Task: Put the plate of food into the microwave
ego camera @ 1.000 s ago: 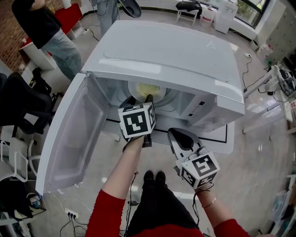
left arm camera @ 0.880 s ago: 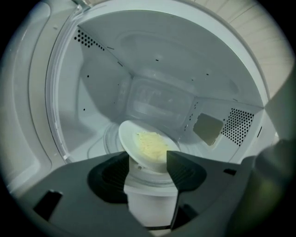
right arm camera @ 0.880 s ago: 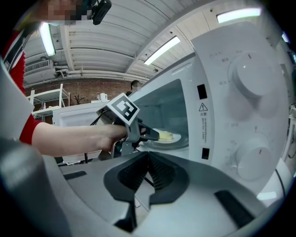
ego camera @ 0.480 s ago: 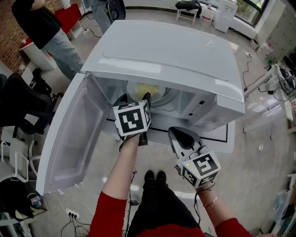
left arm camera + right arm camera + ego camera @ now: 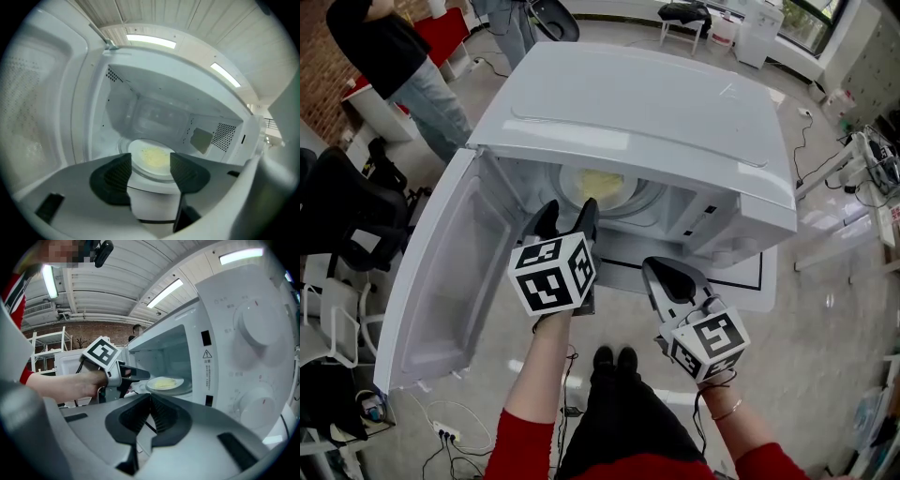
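The white plate of yellow food [image 5: 602, 186] rests on the glass turntable inside the white microwave [image 5: 656, 103]; it also shows in the gripper views as plate [image 5: 151, 158] and plate [image 5: 165, 383]. My left gripper [image 5: 565, 217] is just outside the oven mouth, in front of the plate and apart from it. Its jaws stand apart with nothing between them and are closing a little. The fingers [image 5: 115, 176] frame the plate from a distance. My right gripper [image 5: 673, 279] hangs lower right of the opening, shut and empty [image 5: 151, 416].
The microwave door [image 5: 441, 272] is swung wide to the left. The control panel with two knobs [image 5: 255, 329] is on the oven's right side. A person [image 5: 394, 56] stands at the upper left, near a black chair [image 5: 347, 216]. Cables lie on the floor.
My left gripper has drawn back out of the oven toward me, away from the plate, which stays on the turntable. The right gripper has barely moved.
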